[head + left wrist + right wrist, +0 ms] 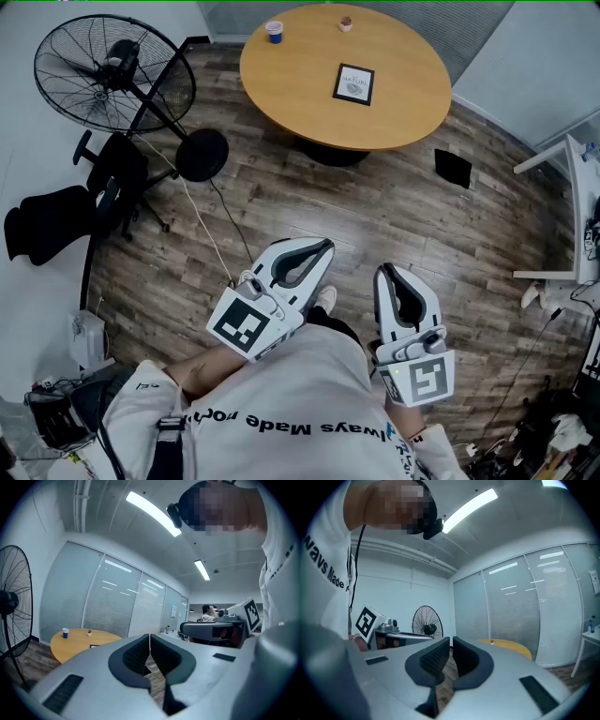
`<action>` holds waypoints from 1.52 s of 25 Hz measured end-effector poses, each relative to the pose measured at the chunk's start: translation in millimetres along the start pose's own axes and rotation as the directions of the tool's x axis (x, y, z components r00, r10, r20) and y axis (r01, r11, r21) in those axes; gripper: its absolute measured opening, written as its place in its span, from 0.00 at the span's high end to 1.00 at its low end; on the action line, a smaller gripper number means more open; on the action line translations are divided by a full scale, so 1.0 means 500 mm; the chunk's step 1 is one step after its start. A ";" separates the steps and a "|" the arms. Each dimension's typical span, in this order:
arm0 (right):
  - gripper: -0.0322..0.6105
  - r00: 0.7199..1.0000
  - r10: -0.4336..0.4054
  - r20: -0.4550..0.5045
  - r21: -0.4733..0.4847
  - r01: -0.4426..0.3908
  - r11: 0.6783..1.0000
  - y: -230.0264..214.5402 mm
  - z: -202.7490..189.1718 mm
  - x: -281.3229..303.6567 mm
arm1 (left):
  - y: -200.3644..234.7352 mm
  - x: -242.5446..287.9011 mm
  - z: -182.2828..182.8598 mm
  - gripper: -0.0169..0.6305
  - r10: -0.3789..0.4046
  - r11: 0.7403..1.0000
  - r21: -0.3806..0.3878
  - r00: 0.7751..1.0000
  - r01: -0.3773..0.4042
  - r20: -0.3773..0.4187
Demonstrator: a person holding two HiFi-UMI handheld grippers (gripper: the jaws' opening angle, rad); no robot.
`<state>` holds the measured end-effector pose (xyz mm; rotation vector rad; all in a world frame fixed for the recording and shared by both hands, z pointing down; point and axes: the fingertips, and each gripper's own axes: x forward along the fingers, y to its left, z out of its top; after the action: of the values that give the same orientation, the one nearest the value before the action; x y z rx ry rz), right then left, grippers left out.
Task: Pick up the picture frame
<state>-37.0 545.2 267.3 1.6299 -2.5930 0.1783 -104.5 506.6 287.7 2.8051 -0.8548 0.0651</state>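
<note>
The black picture frame (353, 83) lies flat on the round wooden table (300, 84), far ahead of both grippers. Held near the person's body over the wood floor, my left gripper (326, 245) is shut and empty, its tips pointing toward the table. Beside it my right gripper (383, 271) is also shut with nothing between its jaws. In the left gripper view the left gripper (149, 636) has its pads touching, and the table (75, 642) lies beyond at the left with only an edge of the frame (95, 646) showing. In the right gripper view the right gripper (451, 641) points past the table's edge (515, 647).
A blue cup (274, 31) and a small brown object (346, 22) stand at the table's far side. A large floor fan (114, 71) and a black office chair (70, 208) are at the left. A white desk (572, 216) is at the right; cables trail on the floor.
</note>
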 end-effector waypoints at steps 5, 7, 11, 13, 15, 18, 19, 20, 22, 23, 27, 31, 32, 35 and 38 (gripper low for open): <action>0.88 1.000 -0.009 -0.003 -0.036 0.009 0.999 0.083 -0.010 -0.002 | 0.006 -0.079 -0.003 0.93 0.003 1.000 0.003 1.000 -0.003 0.017; 0.88 1.000 -0.015 -0.001 -0.040 0.015 0.999 0.099 -0.008 -0.005 | 0.005 -0.096 0.003 0.93 -0.002 1.000 0.002 1.000 0.002 0.031; 0.88 0.999 -0.038 0.020 -0.037 0.039 0.999 0.118 0.000 -0.002 | 0.010 -0.125 0.004 0.93 -0.011 1.000 0.009 0.999 0.010 0.036; 0.88 0.998 -0.049 0.032 -0.032 0.050 0.998 0.126 0.005 0.002 | 0.017 -0.137 0.005 0.93 -0.013 1.000 0.011 0.999 0.012 0.040; 0.88 0.998 -0.058 0.036 -0.034 0.059 0.998 0.133 0.006 0.010 | 0.026 -0.146 0.014 0.93 -0.015 1.000 0.007 0.998 0.014 0.058; 0.88 0.997 -0.064 0.040 -0.034 0.065 0.997 0.144 0.007 0.030 | 0.049 -0.157 0.017 0.93 -0.016 1.000 0.007 0.998 0.015 0.060; 0.88 0.997 -0.063 0.038 -0.036 0.064 0.997 0.148 0.006 0.039 | 0.058 -0.161 0.016 0.93 -0.015 1.000 0.011 0.998 0.015 0.055; 0.88 0.998 -0.062 0.035 -0.039 0.063 0.997 0.152 0.006 0.047 | 0.066 -0.163 0.015 0.93 -0.015 1.000 0.010 0.999 0.015 0.052; 0.88 0.998 -0.061 0.028 -0.051 0.063 0.997 0.155 0.005 0.061 | 0.079 -0.166 0.014 0.93 -0.017 1.000 0.002 0.999 0.017 0.050; 0.88 0.998 -0.062 0.027 -0.056 0.064 0.996 0.154 0.005 0.068 | 0.084 -0.165 0.015 0.93 -0.018 1.000 -0.002 0.998 0.018 0.052; 0.88 0.998 -0.065 0.021 -0.062 0.066 0.996 0.140 0.006 0.099 | 0.111 -0.148 0.022 0.93 -0.021 1.000 -0.005 0.999 0.021 0.050; 0.88 0.998 -0.065 0.017 -0.062 0.066 0.996 0.112 0.008 0.124 | 0.131 -0.115 0.032 0.93 -0.026 1.000 0.004 0.998 0.026 0.055; 0.88 0.998 -0.065 0.016 -0.063 0.066 0.996 0.107 0.008 0.130 | 0.137 -0.109 0.032 0.93 -0.027 1.000 0.006 0.998 0.027 0.053; 0.88 0.998 -0.066 0.016 -0.065 0.067 0.996 0.089 0.010 0.147 | 0.152 -0.089 0.031 0.93 -0.027 1.000 -0.001 0.999 0.027 0.041; 0.88 0.998 -0.067 0.018 -0.066 0.068 0.996 0.064 0.014 0.163 | 0.162 -0.061 0.040 0.93 -0.030 1.000 -0.007 0.998 0.030 0.048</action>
<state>-101.3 485.2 268.6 1.6990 -2.5218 0.0743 -175.1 453.6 279.9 2.8224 -0.8214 -0.0100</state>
